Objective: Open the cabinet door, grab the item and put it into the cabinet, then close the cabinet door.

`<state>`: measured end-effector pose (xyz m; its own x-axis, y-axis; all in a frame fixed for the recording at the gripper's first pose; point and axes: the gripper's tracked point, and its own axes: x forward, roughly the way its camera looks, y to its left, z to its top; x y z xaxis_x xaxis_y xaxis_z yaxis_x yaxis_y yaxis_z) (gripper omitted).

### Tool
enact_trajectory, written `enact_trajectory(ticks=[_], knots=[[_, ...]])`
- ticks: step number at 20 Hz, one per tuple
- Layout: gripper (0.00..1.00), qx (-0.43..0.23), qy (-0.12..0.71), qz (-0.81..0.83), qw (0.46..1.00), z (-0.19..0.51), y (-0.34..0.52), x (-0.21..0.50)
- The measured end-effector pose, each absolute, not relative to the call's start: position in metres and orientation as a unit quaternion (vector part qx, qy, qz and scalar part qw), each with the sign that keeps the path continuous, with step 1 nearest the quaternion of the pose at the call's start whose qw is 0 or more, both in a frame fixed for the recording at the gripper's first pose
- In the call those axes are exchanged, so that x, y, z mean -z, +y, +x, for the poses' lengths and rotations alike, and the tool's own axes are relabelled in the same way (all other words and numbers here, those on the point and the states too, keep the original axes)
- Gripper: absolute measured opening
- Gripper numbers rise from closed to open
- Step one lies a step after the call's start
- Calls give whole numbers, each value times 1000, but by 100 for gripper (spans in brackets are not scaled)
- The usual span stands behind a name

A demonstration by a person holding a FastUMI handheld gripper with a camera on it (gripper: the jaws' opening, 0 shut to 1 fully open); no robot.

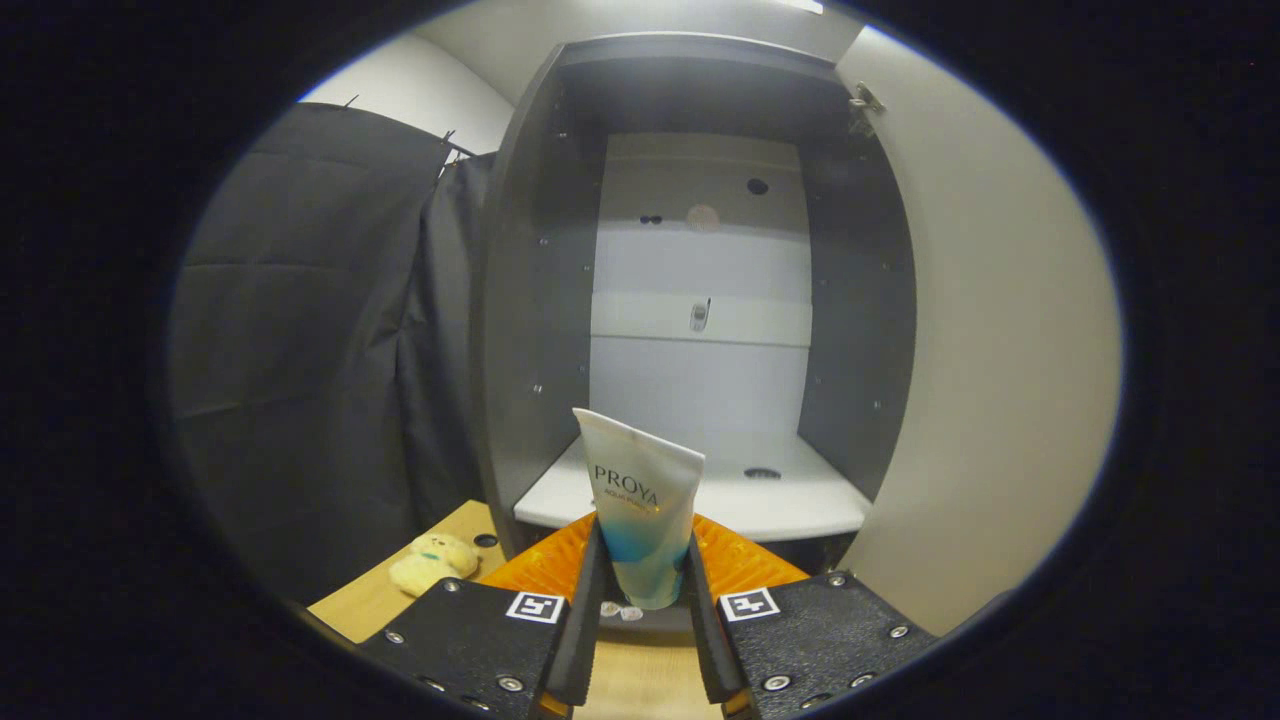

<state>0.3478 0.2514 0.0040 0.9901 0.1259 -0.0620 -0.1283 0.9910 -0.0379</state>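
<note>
A white and blue tube stands upright between my fingers, its crimped end up. The gripper is shut on the tube, both fingers pressing its lower part. Straight ahead is the cabinet with dark side walls and a white back panel. Its door is swung open on the right, with a hinge at its top. The white bottom shelf of the cabinet lies just beyond the tube, a little above the fingertips. The tube is still outside the cabinet, in front of the shelf's front edge.
A wooden table top lies below, left of the fingers, with a small yellow plush toy on it near the cabinet's left wall. A black cloth wall hangs on the left. The shelf has a small dark round hole.
</note>
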Motion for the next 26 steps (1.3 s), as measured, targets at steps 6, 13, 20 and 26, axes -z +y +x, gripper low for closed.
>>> enact_trajectory(ticks=[6,13,20,26], knots=[[42,-74,30,-9,997,420,252,-40],[42,-58,42,-27,997,485,232,-36],[42,-48,82,-9,995,535,216,5],[42,-55,85,-18,995,546,222,19]])
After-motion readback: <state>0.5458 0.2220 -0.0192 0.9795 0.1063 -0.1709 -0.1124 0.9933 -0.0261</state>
